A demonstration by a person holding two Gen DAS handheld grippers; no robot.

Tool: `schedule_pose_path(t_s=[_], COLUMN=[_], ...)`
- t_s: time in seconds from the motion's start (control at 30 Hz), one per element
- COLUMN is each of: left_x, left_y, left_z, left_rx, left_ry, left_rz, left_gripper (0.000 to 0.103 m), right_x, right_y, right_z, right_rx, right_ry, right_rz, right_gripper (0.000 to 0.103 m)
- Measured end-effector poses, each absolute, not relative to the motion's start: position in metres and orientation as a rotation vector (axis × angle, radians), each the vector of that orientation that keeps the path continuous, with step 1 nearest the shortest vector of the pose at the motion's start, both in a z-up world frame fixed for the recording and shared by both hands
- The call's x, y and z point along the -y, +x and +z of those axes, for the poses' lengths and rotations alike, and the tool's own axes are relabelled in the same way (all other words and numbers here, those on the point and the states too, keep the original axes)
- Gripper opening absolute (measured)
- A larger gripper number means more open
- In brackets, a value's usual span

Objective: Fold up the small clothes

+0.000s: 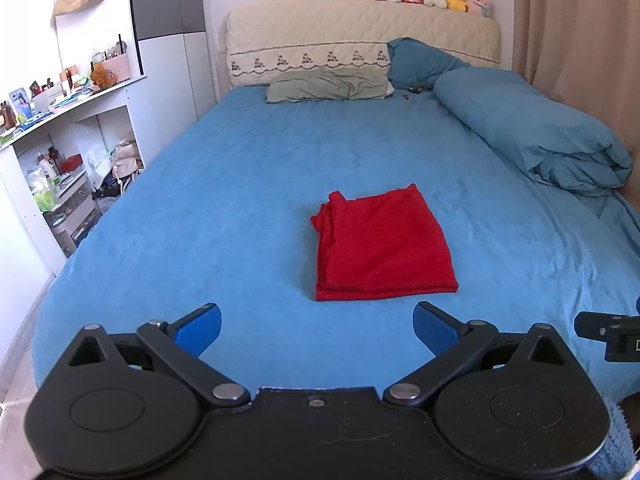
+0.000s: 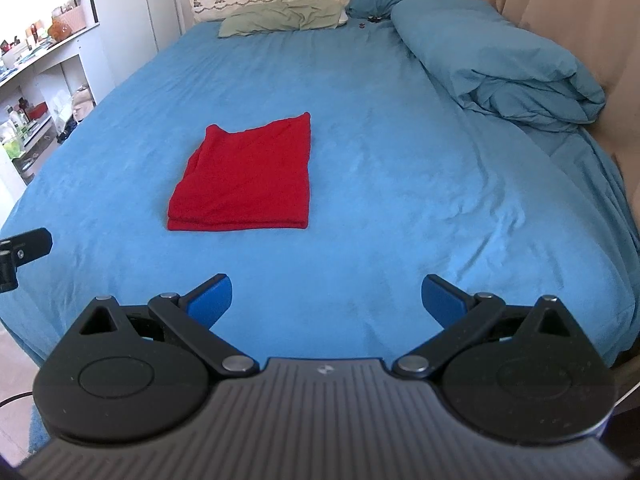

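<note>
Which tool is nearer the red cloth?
Left, slightly. The left tool sits almost straight behind the red cloth; the right tool is off to its right. Both open, neither touching.

Left hand-held gripper (image 1: 317, 328) sits low over the foot of the bed (image 1: 240, 184), jaws spread wide, blue pads (image 1: 200, 328) holding nothing. Red garment (image 1: 382, 244) lies folded flat on the blue sheet, ahead of the gripper and apart from it. Part of the right hand-held gripper (image 1: 608, 332) shows at the right edge. Rolled blue duvet (image 1: 532, 128) lies along the bed's right side.
</note>
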State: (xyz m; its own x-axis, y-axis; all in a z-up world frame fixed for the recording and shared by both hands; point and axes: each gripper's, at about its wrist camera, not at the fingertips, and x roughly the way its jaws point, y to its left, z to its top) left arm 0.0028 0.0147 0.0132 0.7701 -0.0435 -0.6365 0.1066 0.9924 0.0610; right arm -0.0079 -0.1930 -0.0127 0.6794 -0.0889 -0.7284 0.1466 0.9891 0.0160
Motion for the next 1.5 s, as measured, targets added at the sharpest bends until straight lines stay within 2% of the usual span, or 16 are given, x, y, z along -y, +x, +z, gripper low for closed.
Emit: schedule_pose_path(t_s=[1.5], left_x=[-0.0067], left_y=[0.0015], left_z=[0.0158], left_rx=[-0.675], left_ry=[0.117], left_rz=[-0.078], left_gripper=[0.103], right_x=[0.1934], right_y=[-0.0113], right_z=[-0.0164], right_rx=[-0.823], right_ry=[0.110], right_rz=[-0.134], right_gripper=[0.103])
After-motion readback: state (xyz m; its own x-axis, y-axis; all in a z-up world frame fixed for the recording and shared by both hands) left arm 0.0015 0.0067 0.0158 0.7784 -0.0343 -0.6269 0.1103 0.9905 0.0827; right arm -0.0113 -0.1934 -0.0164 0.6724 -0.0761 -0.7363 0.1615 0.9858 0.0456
